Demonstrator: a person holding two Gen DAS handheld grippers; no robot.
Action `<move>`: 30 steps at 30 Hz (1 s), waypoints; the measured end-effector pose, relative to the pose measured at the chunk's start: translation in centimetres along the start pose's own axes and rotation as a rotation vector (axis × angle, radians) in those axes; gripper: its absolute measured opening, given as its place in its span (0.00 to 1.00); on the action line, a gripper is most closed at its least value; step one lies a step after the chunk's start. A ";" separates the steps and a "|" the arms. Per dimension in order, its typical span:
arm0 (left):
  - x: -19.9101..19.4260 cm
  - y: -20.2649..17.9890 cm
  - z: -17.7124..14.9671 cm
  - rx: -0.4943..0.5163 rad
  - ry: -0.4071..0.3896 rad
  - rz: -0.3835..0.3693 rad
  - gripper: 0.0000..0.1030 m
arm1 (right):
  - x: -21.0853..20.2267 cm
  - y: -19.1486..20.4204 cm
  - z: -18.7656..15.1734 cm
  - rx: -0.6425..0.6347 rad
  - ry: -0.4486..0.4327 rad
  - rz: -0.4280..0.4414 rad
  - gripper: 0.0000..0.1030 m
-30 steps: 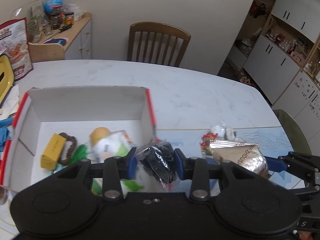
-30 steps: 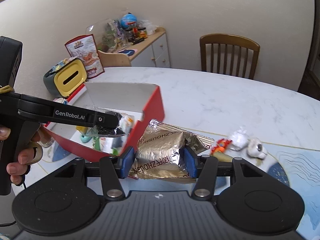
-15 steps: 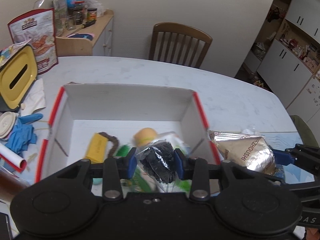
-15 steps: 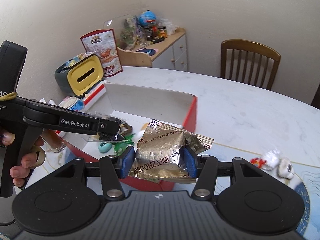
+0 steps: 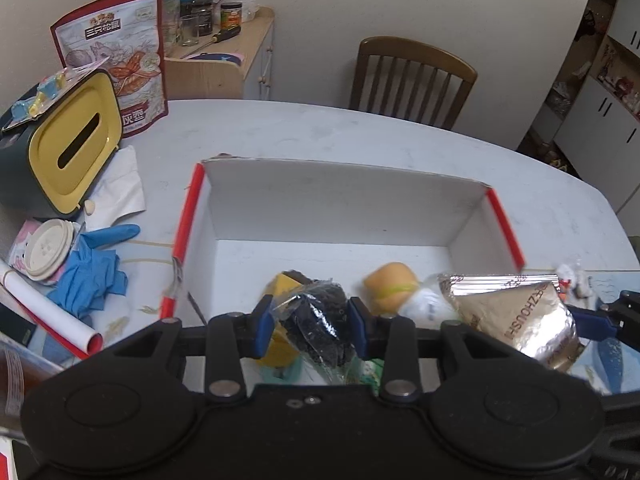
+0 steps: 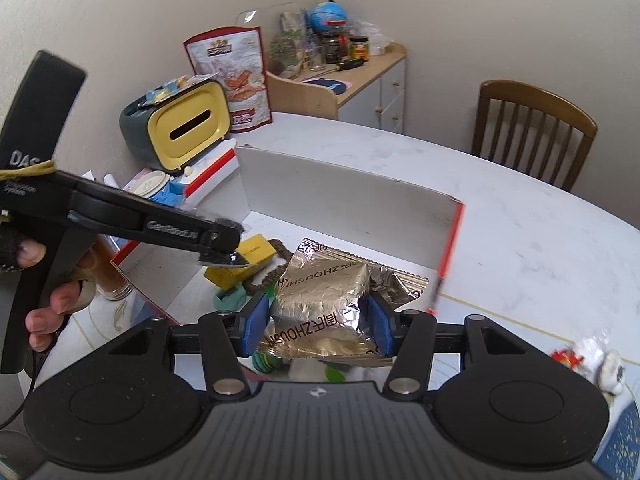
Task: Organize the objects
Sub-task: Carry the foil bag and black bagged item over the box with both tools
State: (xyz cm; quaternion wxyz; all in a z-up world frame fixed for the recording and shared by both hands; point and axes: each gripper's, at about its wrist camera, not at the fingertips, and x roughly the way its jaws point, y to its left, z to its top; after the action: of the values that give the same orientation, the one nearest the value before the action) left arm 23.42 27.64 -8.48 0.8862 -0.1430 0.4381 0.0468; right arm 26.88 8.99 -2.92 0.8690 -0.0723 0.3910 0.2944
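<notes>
My left gripper (image 5: 311, 326) is shut on a clear bag of black bits (image 5: 320, 328) and holds it over the open white box with red edges (image 5: 340, 200). My right gripper (image 6: 318, 326) is shut on a gold foil packet (image 6: 324, 300), held above the box's near right part (image 6: 352, 208). In the left wrist view the foil packet (image 5: 516, 320) hangs at the right. The left gripper (image 6: 224, 246) with its bag shows at the left of the right wrist view. Inside the box lie a yellow block (image 6: 244, 264), a dark ring and a small burger toy (image 5: 390, 284).
On the white table, left of the box, are a yellow-fronted tissue holder (image 5: 72, 148), a snack bag (image 5: 120, 60), blue gloves (image 5: 90, 276) and a lidded cup (image 5: 46, 248). Small wrapped toys (image 6: 592, 364) lie to the right. A wooden chair (image 5: 412, 76) stands behind.
Both grippers have moved left with their loads: from beside the box's right wall to above its inside. The small toys are left behind at the right.
</notes>
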 end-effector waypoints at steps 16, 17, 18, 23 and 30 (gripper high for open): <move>4.5 1.7 2.8 0.005 0.016 0.061 0.36 | 6.1 3.4 0.6 -0.094 0.067 0.005 0.51; 4.8 1.8 2.9 0.006 0.020 0.063 0.36 | 6.4 3.5 0.6 -0.095 0.073 0.005 0.51; 5.1 1.8 2.9 0.008 0.025 0.066 0.36 | 6.6 3.5 0.5 -0.094 0.079 0.005 0.51; 6.4 1.9 2.9 0.026 0.045 0.084 0.36 | 7.4 3.4 0.3 -0.088 0.100 0.001 0.52; 6.9 0.8 2.8 0.078 0.056 0.074 0.36 | 8.1 3.3 0.1 -0.075 0.120 0.009 0.52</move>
State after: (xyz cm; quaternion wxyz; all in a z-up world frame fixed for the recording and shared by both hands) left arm 29.63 28.97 -12.52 0.8762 -0.0933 0.4692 0.0584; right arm 29.31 15.40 -8.38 0.8392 -0.1207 0.4316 0.3080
